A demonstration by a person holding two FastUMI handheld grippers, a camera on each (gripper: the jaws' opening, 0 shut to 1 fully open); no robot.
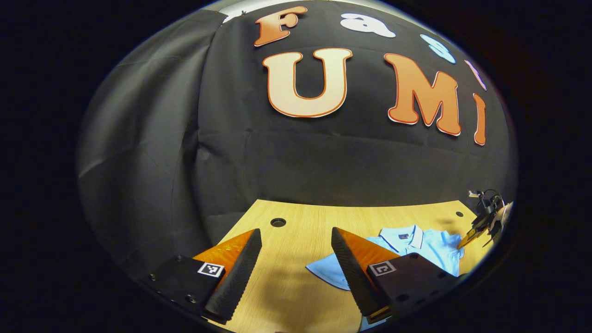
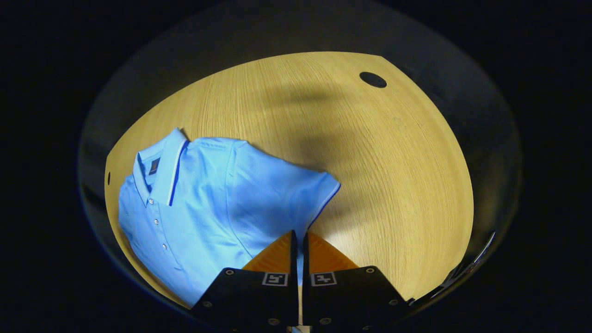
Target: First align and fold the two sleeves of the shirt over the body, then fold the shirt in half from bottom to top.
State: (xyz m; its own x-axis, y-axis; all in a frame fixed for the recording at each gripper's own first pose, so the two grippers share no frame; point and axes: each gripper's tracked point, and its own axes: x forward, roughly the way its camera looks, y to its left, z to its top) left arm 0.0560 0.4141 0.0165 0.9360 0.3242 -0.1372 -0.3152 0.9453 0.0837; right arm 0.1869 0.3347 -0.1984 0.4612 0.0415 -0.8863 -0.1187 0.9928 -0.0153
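A light blue polo shirt (image 2: 203, 203) lies face up on the wooden table (image 2: 379, 175), collar toward the far left in the right gripper view. One short sleeve (image 2: 296, 189) spreads out toward the table's middle. My right gripper (image 2: 298, 238) is shut at that sleeve's near edge, and a strip of blue cloth shows between its fingers. In the left gripper view the shirt (image 1: 416, 247) lies to the right, with the right gripper (image 1: 468, 240) at its far side. My left gripper (image 1: 296, 245) hovers open over bare wood, left of the shirt's other sleeve (image 1: 328, 273), holding nothing.
The table has round cable holes (image 1: 278, 222) (image 2: 373, 79) near its far edge. Black cloth walls (image 1: 296, 162) close in behind the table. Bare wood stretches to the right of the shirt in the right gripper view.
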